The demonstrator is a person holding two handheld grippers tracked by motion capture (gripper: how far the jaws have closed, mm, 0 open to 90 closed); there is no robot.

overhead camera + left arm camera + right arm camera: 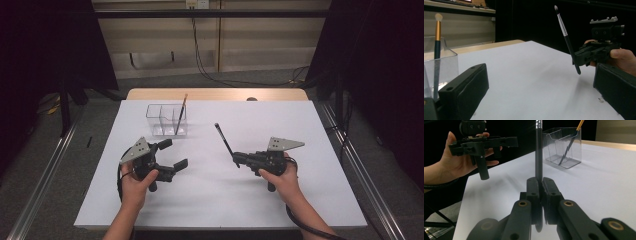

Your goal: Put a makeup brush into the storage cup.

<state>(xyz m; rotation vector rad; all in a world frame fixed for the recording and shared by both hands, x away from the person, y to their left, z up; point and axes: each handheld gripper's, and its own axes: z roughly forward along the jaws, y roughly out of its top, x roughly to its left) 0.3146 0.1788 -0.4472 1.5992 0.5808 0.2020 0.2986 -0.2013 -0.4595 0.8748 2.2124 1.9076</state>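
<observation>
One gold-handled brush [180,114] already stands in the clear organizer [167,120]. My right tongs [237,160] are clamped on the black makeup brush [224,141], ahead-left lies the organizer. Left tongs [175,154] wide open, empty. Drop-in remains.

Black brush [538,155] between closed fingers [533,192]

2 brushes [224,139] [180,114], 1 clear holder [166,120], 2 claws [176,154] [235,159].

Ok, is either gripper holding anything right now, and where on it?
The right gripper is shut on the black brush, near its handle end. The left gripper is open and holds nothing.
</observation>
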